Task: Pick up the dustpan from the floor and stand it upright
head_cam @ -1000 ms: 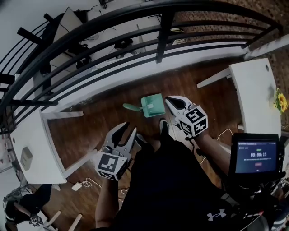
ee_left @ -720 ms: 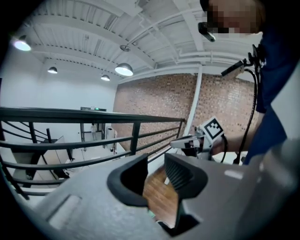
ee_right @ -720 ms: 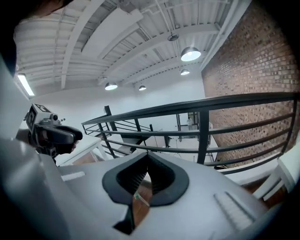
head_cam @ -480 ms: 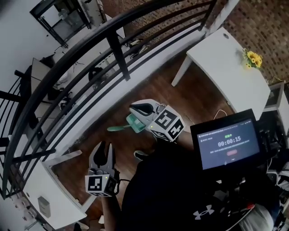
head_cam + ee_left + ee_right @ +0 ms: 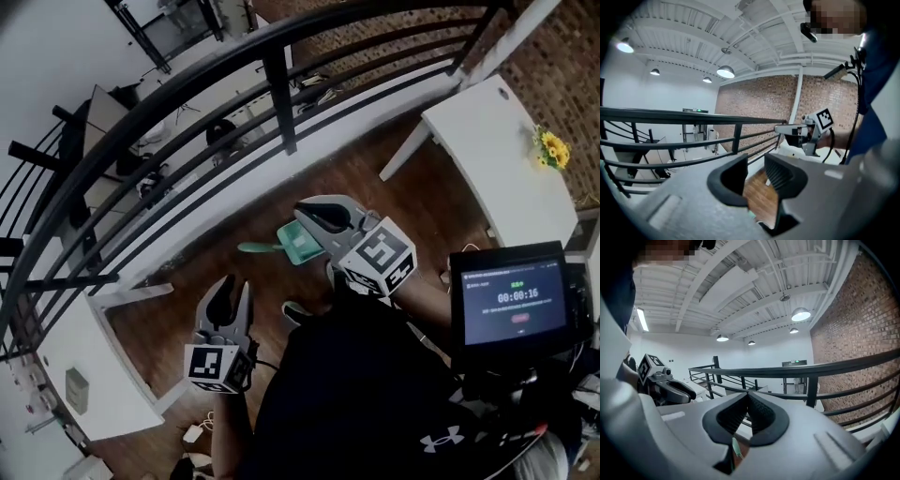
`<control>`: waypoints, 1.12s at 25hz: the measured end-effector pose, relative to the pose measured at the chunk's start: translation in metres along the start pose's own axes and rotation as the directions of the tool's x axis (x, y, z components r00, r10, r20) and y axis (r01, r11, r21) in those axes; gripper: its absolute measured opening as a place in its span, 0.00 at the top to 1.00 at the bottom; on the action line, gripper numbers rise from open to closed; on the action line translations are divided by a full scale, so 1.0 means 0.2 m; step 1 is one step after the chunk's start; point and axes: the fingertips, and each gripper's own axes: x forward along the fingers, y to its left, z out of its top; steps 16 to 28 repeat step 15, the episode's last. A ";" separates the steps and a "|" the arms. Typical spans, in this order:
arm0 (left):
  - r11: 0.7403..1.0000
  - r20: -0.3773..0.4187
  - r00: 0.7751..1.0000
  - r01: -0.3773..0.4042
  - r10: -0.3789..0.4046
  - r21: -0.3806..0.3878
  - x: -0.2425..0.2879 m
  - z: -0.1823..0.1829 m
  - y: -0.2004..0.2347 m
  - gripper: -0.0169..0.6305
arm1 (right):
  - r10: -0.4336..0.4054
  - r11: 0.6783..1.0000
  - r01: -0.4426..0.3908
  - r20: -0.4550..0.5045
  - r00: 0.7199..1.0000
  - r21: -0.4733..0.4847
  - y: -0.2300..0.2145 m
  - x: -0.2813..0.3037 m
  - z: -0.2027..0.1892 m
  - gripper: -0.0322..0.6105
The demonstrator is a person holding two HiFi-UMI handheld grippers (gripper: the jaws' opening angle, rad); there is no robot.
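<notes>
both jaws of the right gripper (image 5: 309, 212) meet above the green dustpan (image 5: 300, 246).

The right gripper (image 5: 319, 214) covers part of the dustpan (image 5: 298, 244) in the head view. Its own view shows only a green sliver (image 5: 736, 449), perhaps the handle.

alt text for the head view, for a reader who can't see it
Seen from above, a person holds two grippers over a wooden floor: the right gripper, jaws shut, hangs over a green dustpan on the floor; the left gripper is open and empty. A black railing curves behind.
</notes>
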 end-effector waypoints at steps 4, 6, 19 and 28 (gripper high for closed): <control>1.000 0.002 1.000 -0.010 0.010 -0.009 -0.03 -0.02 0.03 0.80 | -0.004 1.000 0.005 0.022 1.000 -0.029 0.01 0.00 0.05 0.93; 1.000 0.004 1.000 -0.017 0.017 -0.009 -0.04 -0.02 0.04 0.80 | -0.003 0.999 0.004 0.030 1.000 -0.035 0.01 0.02 0.07 0.93; 1.000 0.008 1.000 -0.019 0.019 -0.007 -0.04 -0.05 0.02 0.80 | 0.013 0.997 -0.008 0.062 0.998 -0.079 0.04 0.01 0.12 0.93; 1.000 0.008 1.000 -0.019 0.019 -0.007 -0.04 -0.05 0.02 0.80 | 0.013 0.997 -0.008 0.062 0.998 -0.079 0.04 0.01 0.12 0.93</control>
